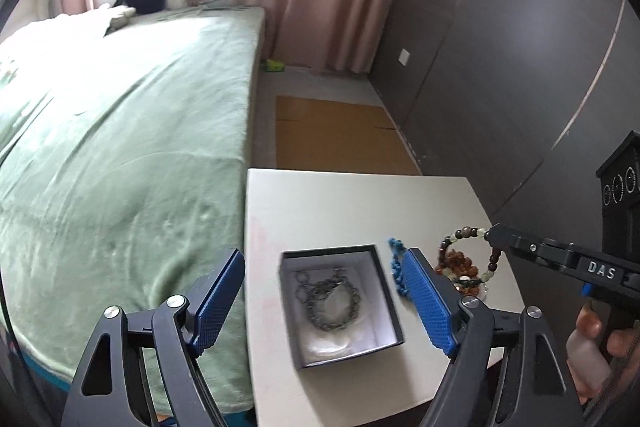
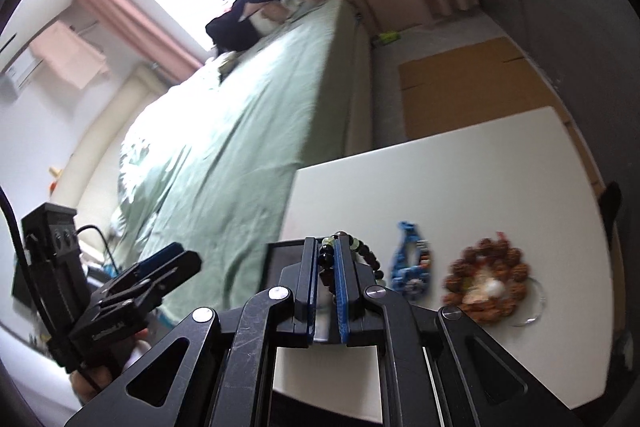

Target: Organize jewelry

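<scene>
Nearest us, the left gripper stands spread wide over the open black box – a metal chain lies inside. Our right gripper pinches a beaded bracelet, lifted above the white table. Beyond lie a blue bracelet and brown beads.

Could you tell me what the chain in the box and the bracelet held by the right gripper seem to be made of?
Chain: dull grey links, likely metal, matte or tarnished. Beaded bracelet in the right gripper: round dark brown, black and pale green beads, perhaps wood and stone or glass. Box: dark, probably cardboard.
</scene>
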Motion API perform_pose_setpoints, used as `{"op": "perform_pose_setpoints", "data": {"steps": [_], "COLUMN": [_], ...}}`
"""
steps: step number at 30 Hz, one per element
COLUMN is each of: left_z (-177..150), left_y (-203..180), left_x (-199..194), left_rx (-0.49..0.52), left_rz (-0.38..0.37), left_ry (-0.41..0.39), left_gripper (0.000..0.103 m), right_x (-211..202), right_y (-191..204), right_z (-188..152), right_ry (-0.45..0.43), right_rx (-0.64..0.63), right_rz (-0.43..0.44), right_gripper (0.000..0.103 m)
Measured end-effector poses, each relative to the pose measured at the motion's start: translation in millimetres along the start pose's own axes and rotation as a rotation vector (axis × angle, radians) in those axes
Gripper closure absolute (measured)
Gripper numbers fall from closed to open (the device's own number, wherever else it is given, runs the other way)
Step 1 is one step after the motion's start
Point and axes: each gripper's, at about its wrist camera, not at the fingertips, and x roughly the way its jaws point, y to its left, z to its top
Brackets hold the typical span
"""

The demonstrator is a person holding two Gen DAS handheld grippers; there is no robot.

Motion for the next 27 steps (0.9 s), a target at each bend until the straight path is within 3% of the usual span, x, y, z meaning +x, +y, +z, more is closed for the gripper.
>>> {"op": "perform_pose_setpoints", "data": {"steps": [5,6,7,8,12,24,27], "left_z": [-5,-5,-6,-7,-8,-10,-11], "left_y": [21,24,27,28,26,-17,-32], "left_x": [-9,-11,-13,-14,-16,-5,2], "left_rx": [-0.036,-0.040,-0.043,-0.044,-0.040,0.027,0.043], "left_rz": [0.021,0.024,0.025,0.026,0.027,-0.012,-0.031], "left_ry": [0.000,-0.002,-0.005,-0.008,-0.013,-0.002,0.007], "left_gripper": [0.022,0.022,0.022,0.022,0.022,0.022,0.022], "right_x": [20,25,28,29,19,-37,-52], "right_y": [32,34,34,32,21,-19,-29], "right_z": [-4,-4,-4,-5,-11,-29,-33], "right_ry": [0.031,0.042,0.053,0.048,0.026,-0.042,-0.069], "right_rx": [-0.037,-0.036,-0.030,-0.014,0.007,0.039,0.048], "right_rz": [0.142,0.128,0.104,0.070,0.056,-0.093,-0.122], "right_gripper": [0.091,0.083,0.058,0.041,0.040,0.039,0.031]}}
